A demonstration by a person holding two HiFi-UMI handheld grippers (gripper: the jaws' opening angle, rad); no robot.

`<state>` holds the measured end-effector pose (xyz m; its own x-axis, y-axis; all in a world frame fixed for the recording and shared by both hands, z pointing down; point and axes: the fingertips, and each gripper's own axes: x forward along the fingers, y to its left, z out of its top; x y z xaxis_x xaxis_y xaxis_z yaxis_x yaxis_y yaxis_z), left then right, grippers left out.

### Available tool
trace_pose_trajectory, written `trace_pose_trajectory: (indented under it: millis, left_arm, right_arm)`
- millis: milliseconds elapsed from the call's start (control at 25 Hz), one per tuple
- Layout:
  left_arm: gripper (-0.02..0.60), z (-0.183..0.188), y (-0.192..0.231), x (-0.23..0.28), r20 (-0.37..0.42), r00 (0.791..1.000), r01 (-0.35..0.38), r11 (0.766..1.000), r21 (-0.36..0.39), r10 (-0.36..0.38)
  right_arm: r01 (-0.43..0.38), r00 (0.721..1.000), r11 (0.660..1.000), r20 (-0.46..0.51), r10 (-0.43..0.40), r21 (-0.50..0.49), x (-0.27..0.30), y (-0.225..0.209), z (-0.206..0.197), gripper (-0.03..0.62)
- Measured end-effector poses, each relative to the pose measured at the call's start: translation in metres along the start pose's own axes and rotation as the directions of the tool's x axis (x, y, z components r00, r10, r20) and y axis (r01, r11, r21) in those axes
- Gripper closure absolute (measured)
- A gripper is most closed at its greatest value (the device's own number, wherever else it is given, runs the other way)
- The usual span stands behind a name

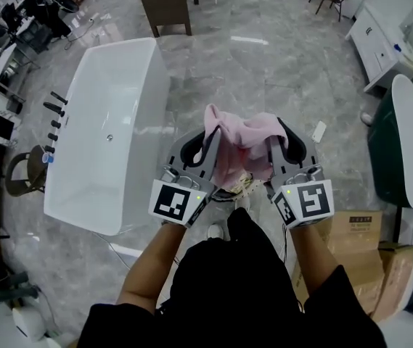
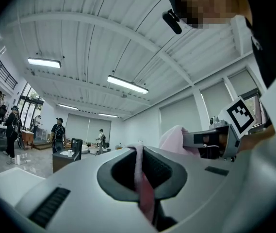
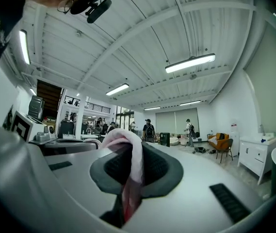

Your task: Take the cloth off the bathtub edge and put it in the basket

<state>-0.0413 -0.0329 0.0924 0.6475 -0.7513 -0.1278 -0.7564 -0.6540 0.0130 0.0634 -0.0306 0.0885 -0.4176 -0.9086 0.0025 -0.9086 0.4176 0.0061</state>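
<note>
Carrying stage, apparently: pink cloth (image 1: 236, 142) hung mid-air beside the bathtub (image 1: 83, 194), left hand-held gripper (image 1: 205, 145) and right hand-held gripper (image 1: 281, 146) each clamped on it. Next move required locating the basket, unseen, then releasing.

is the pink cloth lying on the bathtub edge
No, the left gripper and right gripper hold the pink cloth up, apart from the white bathtub.

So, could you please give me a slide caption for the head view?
Left gripper and right gripper hold a pink cloth beside the white bathtub.
</note>
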Motion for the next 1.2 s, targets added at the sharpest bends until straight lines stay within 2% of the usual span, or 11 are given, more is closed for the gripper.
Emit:
trace_pose_trajectory:
  millis: [160,360,600,760,960,1200]
  left_arm:
    - [0.561,-0.035,-0.003,0.014,-0.05,0.999,-0.001,1.0,-0.012,0.001]
    - [0.561,-0.079,0.006,0.031,-0.131,0.991,0.003,1.0,0.014,-0.001]
    - [0.561,-0.132,0.016,0.043,-0.271,0.961,-0.071,0.996,-0.045,0.056]
    - [0.561,-0.152,0.012,0.053,-0.24,0.969,-0.075,0.995,-0.071,0.056]
    - [0.561,-0.163,0.016,0.057,-0.264,0.961,-0.109,0.989,-0.097,0.08]
    - [0.561,-0.175,0.021,0.057,-0.283,0.95,-0.171,0.979,-0.111,0.133]
  right_arm:
    - [-0.01,0.998,1.0,-0.059,0.011,0.028,0.0,-0.015,-0.029,0.548]
    - [-0.037,0.989,0.999,-0.14,0.041,0.036,0.011,-0.026,-0.065,0.548]
    - [-0.091,0.975,0.994,-0.198,0.102,0.064,0.024,-0.041,-0.102,0.548]
    - [-0.102,0.969,0.992,-0.219,0.116,0.073,0.029,-0.058,-0.118,0.547]
    - [-0.114,0.962,0.987,-0.234,0.139,0.117,0.031,-0.064,-0.131,0.547]
    - [-0.18,0.946,0.973,-0.246,0.212,0.145,0.039,-0.061,-0.143,0.548]
